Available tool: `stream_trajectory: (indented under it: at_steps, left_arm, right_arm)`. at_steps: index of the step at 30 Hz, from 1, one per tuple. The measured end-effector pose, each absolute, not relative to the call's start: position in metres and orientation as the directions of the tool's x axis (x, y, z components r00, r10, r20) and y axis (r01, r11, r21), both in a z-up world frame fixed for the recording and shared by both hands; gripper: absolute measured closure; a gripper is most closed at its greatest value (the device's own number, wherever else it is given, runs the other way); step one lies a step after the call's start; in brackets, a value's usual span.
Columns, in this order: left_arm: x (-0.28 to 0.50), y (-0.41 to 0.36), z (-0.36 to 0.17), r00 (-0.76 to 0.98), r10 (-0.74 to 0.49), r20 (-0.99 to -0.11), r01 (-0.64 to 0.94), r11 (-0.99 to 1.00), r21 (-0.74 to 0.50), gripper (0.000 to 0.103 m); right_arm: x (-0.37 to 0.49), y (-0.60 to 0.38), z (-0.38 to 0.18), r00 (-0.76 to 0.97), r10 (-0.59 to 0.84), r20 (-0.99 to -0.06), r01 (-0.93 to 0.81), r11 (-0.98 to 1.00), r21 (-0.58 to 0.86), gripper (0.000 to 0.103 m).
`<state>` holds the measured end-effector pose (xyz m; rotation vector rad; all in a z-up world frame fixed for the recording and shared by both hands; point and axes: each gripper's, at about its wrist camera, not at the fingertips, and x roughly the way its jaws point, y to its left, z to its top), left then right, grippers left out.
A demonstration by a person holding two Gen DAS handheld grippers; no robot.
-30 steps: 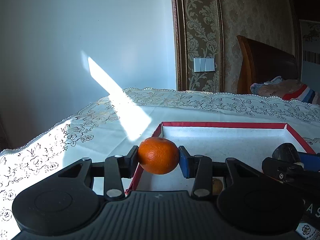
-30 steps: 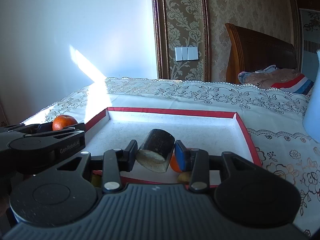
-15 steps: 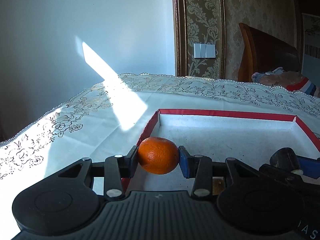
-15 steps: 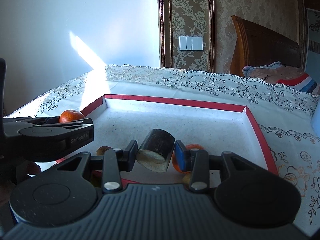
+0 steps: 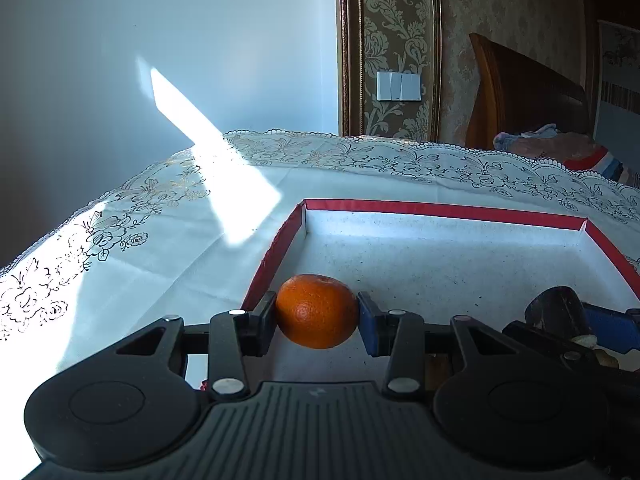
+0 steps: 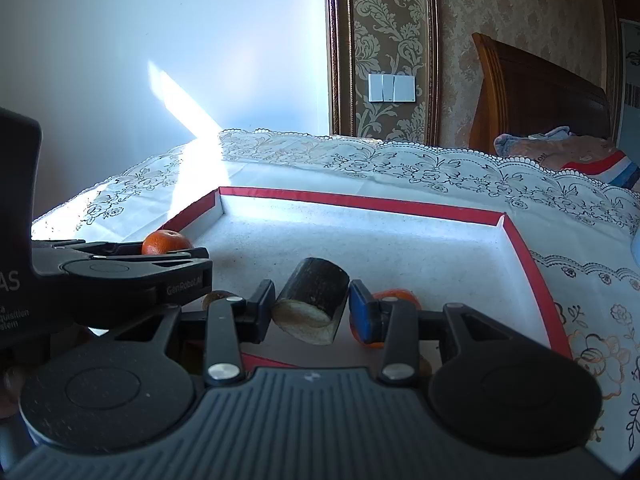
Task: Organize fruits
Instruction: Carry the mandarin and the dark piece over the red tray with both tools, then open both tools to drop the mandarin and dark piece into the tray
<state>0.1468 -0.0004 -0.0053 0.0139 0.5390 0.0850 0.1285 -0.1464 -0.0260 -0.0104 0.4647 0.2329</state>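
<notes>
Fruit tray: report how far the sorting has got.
Done: an orange fruit and a small brown one seem to lie at the near end of the red-edged tray. In hand: left gripper holds an orange, right gripper a dark cut piece, both over the tray. Left: setting both down.

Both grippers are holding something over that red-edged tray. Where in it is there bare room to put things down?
The tray's far half, up to the back rim and both far corners, lies bare. The near edge is crowded: another orange and small fruit sit there, under the right gripper.
</notes>
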Motion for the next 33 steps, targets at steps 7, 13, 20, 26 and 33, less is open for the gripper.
stream_trajectory:
  at_steps: [7, 13, 20, 26, 33]
  left_arm:
    - [0.1485, 0.0, -0.0072, 0.848, 0.089, -0.522, -0.081, 0.996, 0.038, 0.062]
    - [0.1509, 0.0007, -0.0096, 0.839, 0.094, -0.536, -0.086, 0.995, 0.041, 0.062]
    - [0.1499, 0.0003, -0.0087, 0.843, 0.076, -0.532, -0.071, 0.997, 0.031, 0.046]
    - [0.1493, -0.001, -0.0093, 0.844, 0.078, -0.531, -0.07, 0.997, 0.037, 0.045]
    - [0.1491, -0.0008, -0.0092, 0.845, 0.074, -0.53, -0.066, 0.997, 0.034, 0.042]
  right_arm:
    - [0.1277, -0.1461, -0.027, 0.874, 0.213, -0.437, -0.22, 0.975, 0.035, 0.065]
    - [0.1274, -0.1455, -0.0273, 0.878, 0.208, -0.43, -0.217, 0.976, 0.03, 0.065]
    - [0.1256, -0.1474, -0.0269, 0.886, 0.203, -0.417, -0.208, 0.978, 0.035, 0.064]
    - [0.1252, -0.1482, -0.027, 0.889, 0.199, -0.412, -0.205, 0.978, 0.031, 0.062]
    - [0.1259, -0.1491, -0.0267, 0.889, 0.201, -0.412, -0.204, 0.978, 0.037, 0.062]
